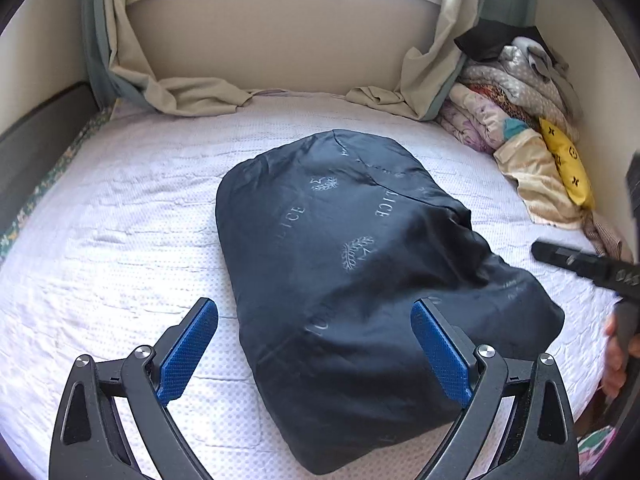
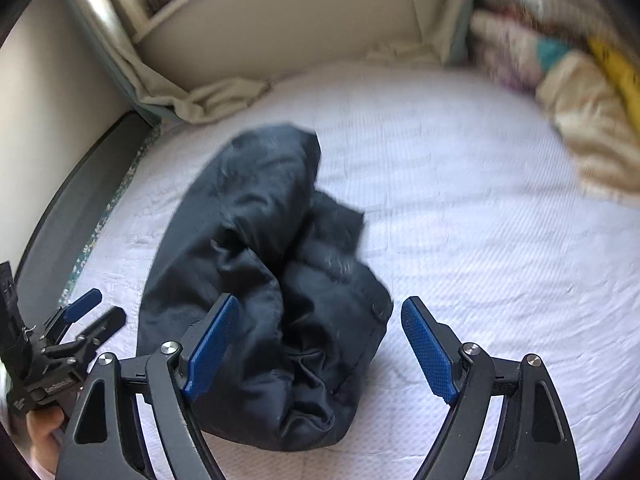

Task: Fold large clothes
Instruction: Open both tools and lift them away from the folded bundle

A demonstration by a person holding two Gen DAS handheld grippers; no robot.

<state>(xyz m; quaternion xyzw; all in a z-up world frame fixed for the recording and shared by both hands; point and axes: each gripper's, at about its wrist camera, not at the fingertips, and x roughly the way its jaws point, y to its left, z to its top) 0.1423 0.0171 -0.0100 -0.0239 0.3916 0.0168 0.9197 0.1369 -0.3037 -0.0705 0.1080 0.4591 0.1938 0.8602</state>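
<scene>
The left gripper (image 1: 314,354) hangs nearest, blue pads spread wide with nothing pinched, tilted down over the near end of the dark jacket (image 1: 360,288). The right gripper (image 2: 316,350) is likewise released and empty above the same bundle. The jacket lies folded into a thick packet in the middle of the bed (image 1: 120,240), reaching toward its near edge, so both tools seem to stand clear to leave the fold undisturbed. A heap of clothes (image 1: 520,120) fills the far right corner, probably waiting its turn. Curtains (image 1: 192,96) trail onto the far edge.
</scene>
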